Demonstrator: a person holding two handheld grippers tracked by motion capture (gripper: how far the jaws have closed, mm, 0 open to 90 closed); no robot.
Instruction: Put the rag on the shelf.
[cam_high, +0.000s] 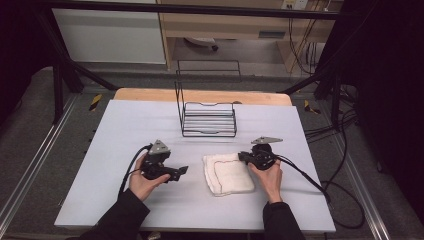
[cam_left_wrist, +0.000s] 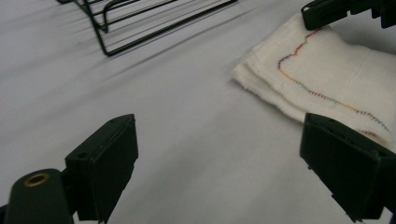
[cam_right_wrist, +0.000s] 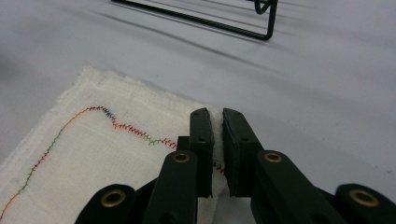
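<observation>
Open surface (cam_high: 125, 130): bare white sheet left of and in front of the folded cloth (cam_high: 227, 174), passable. Obstacles: black wire rack (cam_high: 207, 119) at rear centre, upright end frame on its left; left hand-held gripper (cam_high: 181, 171) just beside the cloth's left edge; right hand-held gripper (cam_high: 242, 157) at the cloth's far right corner.

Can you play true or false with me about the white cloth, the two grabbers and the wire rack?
1. The right gripper pinches an edge of the white cloth. True.
2. The left gripper holds the cloth too. False: its jaws stand wide apart over the bare table cover.
3. The cloth lies inside the wire rack. False: it lies on the table, nearer the person than the rack.
4. The cloth has a line of coloured stitching. True.
</observation>
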